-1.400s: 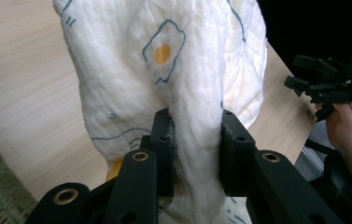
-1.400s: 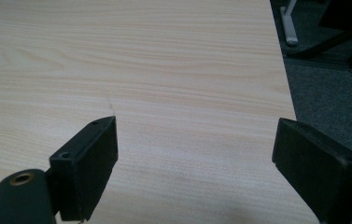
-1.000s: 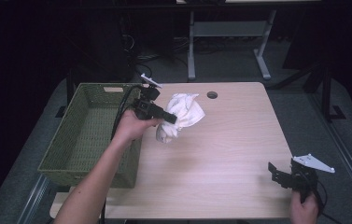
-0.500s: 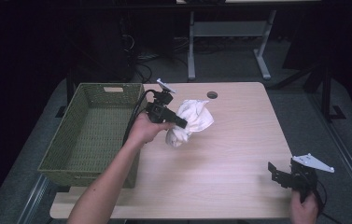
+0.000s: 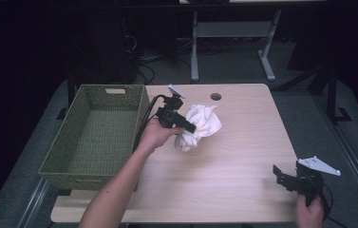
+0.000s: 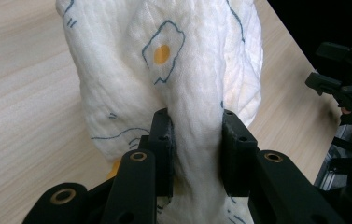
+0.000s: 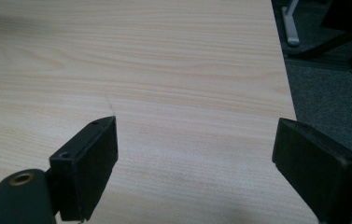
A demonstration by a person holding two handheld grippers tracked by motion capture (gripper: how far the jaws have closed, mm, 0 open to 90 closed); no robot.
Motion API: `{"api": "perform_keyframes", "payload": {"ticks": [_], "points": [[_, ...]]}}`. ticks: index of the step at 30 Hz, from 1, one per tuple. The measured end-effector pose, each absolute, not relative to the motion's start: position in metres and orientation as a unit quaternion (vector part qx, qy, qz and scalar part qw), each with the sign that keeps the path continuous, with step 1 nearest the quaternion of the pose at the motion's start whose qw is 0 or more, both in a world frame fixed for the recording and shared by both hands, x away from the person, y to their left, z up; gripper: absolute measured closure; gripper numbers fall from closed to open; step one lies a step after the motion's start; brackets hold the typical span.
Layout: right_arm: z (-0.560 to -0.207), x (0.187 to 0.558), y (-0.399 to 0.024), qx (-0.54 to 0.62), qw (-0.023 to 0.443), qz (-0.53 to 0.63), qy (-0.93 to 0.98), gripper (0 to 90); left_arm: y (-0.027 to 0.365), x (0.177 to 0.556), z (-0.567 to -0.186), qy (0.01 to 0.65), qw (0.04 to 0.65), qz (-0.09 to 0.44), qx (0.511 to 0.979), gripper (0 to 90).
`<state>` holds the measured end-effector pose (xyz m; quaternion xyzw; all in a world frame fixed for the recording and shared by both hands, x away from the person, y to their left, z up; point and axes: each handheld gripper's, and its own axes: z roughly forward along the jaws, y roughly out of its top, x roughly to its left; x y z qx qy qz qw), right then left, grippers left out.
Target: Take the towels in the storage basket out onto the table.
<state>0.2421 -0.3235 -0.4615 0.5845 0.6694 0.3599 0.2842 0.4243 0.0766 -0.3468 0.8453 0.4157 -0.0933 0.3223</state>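
my left gripper (image 5: 192,128) is clamped on a fold of the white cloth (image 5: 200,126), jaws pinched tight with fabric between them. the cloth is bunched, printed with blue outlines and yellow dots, sitting on the worktop (image 5: 243,142) just right of the green woven basket (image 5: 96,133), near the far edge. my right gripper (image 7: 194,154) has its jaws spread wide, holding nothing, over bare wood near the worktop's near right corner, well apart from the cloth.
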Motion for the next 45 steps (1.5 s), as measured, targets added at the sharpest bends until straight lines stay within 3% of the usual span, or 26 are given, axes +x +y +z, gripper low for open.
{"api": "perform_keyframes", "payload": {"ticks": [39, 45], "points": [[-0.462, 0.242, -0.324, 0.583, 0.283, 0.359, 0.672, 13.9, 0.044, 0.433, -0.407, 0.447, 0.304, -0.106, 0.835, 66.6], [-0.462, 0.242, -0.324, 0.582, 0.283, 0.360, 0.672, 13.9, 0.040, 0.434, -0.411, 0.446, 0.305, -0.112, 0.834, 61.6]]}}
